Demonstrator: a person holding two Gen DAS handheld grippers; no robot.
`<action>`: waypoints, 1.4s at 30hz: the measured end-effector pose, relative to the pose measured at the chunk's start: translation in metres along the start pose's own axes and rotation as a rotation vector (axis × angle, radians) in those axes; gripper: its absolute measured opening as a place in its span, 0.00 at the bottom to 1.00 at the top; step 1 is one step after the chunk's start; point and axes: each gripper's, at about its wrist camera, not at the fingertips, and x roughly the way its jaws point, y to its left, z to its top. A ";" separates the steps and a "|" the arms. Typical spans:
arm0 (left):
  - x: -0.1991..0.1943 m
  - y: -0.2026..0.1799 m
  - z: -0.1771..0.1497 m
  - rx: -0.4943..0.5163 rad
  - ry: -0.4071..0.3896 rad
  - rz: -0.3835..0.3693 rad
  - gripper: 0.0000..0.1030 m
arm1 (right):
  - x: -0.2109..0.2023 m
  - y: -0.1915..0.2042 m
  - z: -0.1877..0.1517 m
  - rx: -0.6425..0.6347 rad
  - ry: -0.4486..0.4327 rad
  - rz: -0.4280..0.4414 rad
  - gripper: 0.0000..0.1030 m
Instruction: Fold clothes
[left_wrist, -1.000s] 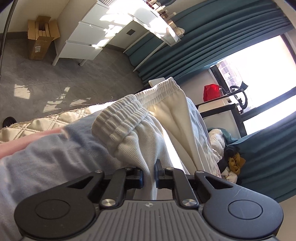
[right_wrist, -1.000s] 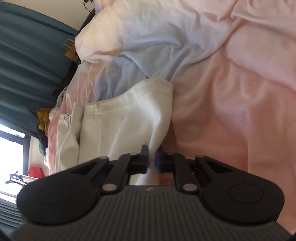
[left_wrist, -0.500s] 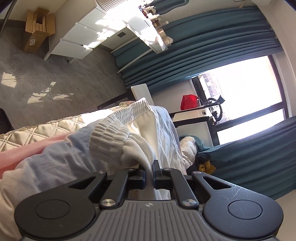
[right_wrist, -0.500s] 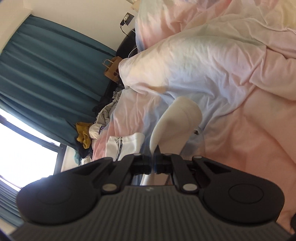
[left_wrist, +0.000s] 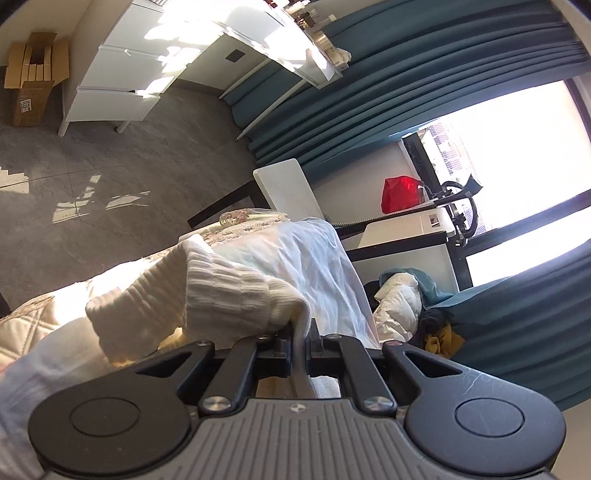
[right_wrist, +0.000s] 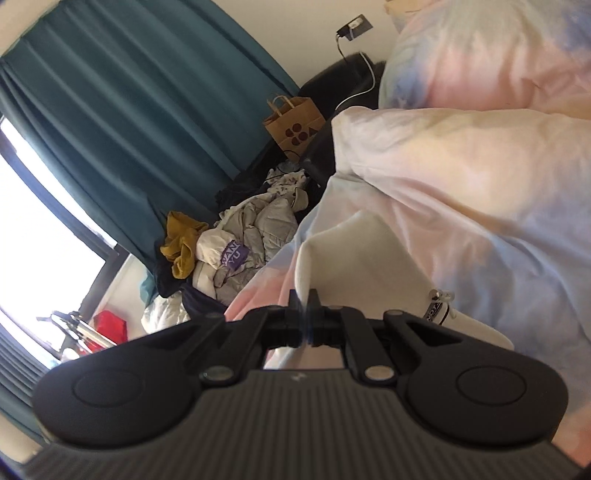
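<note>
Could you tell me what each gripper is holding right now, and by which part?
Both hold the white ribbed-cuff garment: the left gripper pinches fabric beside the cuff, the right gripper a smooth fabric edge.

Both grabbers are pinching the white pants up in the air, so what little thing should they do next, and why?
Probably carry the white pants forward and lower them flat on the bed. The left gripper pinches the ribbed waistband end, the right gripper another edge, and the fabric hangs bunched, so no neat fold is possible yet.
</note>
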 end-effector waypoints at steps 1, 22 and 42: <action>0.022 -0.006 0.005 0.009 0.004 0.022 0.07 | 0.022 0.011 -0.002 -0.018 0.005 -0.008 0.05; 0.150 -0.042 0.010 0.327 0.077 0.090 0.53 | 0.174 0.025 -0.036 -0.278 0.147 0.039 0.28; 0.059 0.102 -0.068 -0.083 0.164 -0.067 0.68 | 0.044 -0.128 -0.059 0.210 0.325 0.159 0.79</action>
